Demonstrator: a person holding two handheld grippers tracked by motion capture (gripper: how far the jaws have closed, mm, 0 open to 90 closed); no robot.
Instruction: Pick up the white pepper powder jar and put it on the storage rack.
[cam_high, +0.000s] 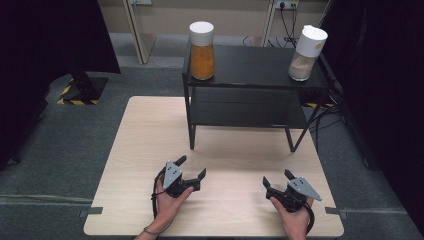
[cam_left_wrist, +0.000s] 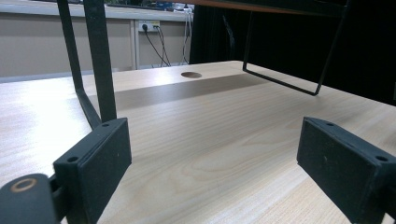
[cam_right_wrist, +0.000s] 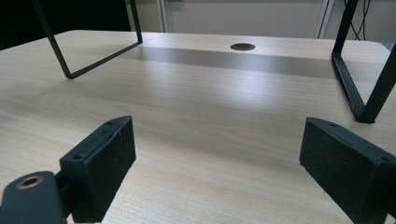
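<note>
The left tongs sit low over the near part of the pale wood-grain worktop, held in the person's left hand. Their two black jaws stand wide apart with nothing between them; in the left gripper view the flat rubber-faced pads frame bare wood, and it is hard to tell whether they rest on the surface or hang just above it. The right tongs are held the same way in the right hand, jaws spread just as wide and gripping nothing, with bare wood between their pads too. The two tongs lie well apart, side by side, both pointing away from the person.

Beyond them stands a black metal two-tier shelf rack on thin bent-rod legs, set on the far half of the worktop. Its legs show close ahead in both gripper views, and a small round hole in the worktop lies under it.

On the rack's top tier, at its left end, stands a tall clear jar with a white lid, filled with orange powder. At the right end stands a matching clear jar with a white lid, about a third full of pale beige powder. Both jars are upright and well apart from each other and from the tongs.
</note>
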